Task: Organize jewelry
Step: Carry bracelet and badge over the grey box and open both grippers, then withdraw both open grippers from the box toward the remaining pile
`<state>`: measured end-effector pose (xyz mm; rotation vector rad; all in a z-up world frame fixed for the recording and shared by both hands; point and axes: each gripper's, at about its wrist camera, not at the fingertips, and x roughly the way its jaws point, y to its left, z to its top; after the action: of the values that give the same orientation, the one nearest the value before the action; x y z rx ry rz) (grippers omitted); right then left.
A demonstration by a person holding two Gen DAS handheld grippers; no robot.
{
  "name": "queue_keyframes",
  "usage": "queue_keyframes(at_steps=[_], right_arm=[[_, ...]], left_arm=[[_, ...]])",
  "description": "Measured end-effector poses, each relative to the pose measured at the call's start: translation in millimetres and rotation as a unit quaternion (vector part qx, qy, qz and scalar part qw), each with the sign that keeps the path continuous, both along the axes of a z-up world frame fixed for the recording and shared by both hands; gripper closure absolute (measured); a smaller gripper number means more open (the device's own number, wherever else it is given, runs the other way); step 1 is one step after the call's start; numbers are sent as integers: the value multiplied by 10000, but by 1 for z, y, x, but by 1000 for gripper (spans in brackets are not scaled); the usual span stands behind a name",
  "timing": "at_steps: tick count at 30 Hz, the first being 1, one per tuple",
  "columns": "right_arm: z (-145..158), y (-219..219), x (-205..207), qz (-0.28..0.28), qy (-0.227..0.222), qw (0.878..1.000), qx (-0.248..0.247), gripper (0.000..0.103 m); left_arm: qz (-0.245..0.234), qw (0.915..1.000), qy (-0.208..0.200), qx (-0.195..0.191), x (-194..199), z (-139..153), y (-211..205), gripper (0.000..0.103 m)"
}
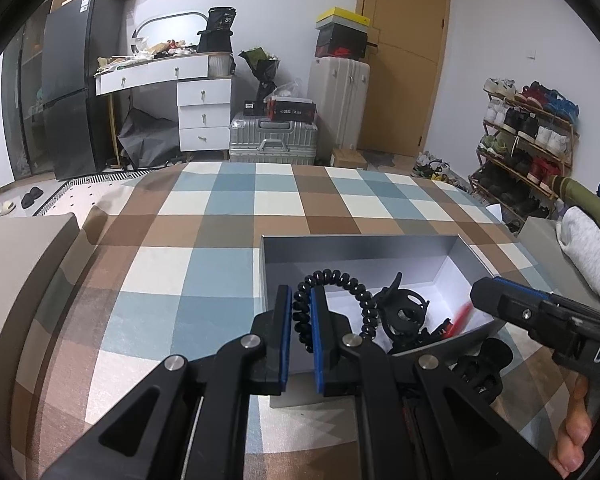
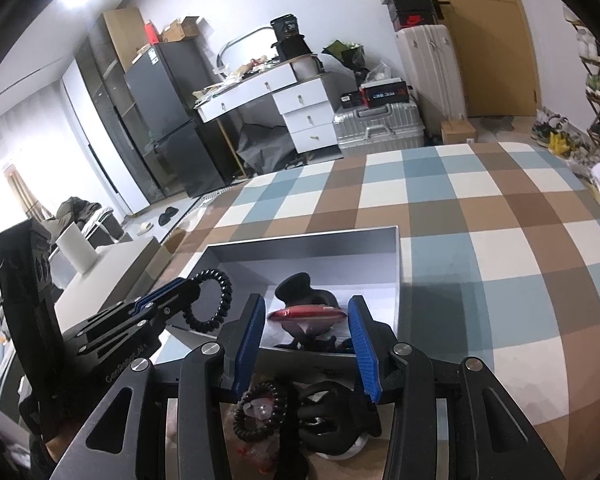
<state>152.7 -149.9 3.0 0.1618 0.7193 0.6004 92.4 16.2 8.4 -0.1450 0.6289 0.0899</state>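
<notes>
Closest to me, the left tongs (image 1: 300, 300) are clamped shut on a black spiral hair tie (image 1: 340, 300), its coiled loop dangling over the near edge of the grey box (image 1: 360, 248). The right tongs (image 2: 307, 312) stand partly open with a red clip (image 2: 306, 313) pinched lengthwise between the blue pads, above the box. Inside on the white floor lie black claw clips (image 2: 300, 292). More black ties and clips (image 2: 292, 408) sit outside, on the checked bedspread (image 2: 500, 220).
</notes>
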Motion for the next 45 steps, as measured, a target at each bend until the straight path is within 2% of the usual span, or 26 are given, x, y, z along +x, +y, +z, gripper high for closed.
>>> queue_keyframes(at_steps=[6,8,11,12,14,16,18,21,25,33,45], right_arm=[[0,-4,0,-42,52,10000,38,59],[3,-6,-3,-64,-18,10000,5,49],[5,-9,-10,65,-64,9999,-48,40],[6,-10,-13,125,-56,9999,-68,40],[8,-12,-19,70,-116,9997,-198,25],[10,-18,-27,5,-225,9995,-230,21],[11,-25,-31,15,-223,9996,-197,17],[9,-36,-32,-13,-197,9995,-256,8],[4,-47,-33,-118,-160,9994,-276,1],[-5,-58,-30,-316,-62,9988,-357,0],[-23,-48,-35,-87,117,9971,-747,0]], left_arm=[[-23,10000,6,2,-1,-1,-1,98],[-56,10000,-13,-70,-2,0,-1,88],[-158,9997,-24,-197,-4,1,-3,78],[-216,9995,-24,-209,-6,1,-4,71],[-353,9991,-80,-228,-9,3,-9,55],[-430,9987,-172,-205,-16,6,-13,33],[-446,9985,-257,-179,-22,7,-16,23],[-503,9981,-231,-280,-24,5,-16,20],[-598,9976,-202,-300,-29,0,-16,4],[-759,9964,-245,-278,-45,-4,-20,4],[-950,9953,-69,-179,-43,-9,-29,3]])
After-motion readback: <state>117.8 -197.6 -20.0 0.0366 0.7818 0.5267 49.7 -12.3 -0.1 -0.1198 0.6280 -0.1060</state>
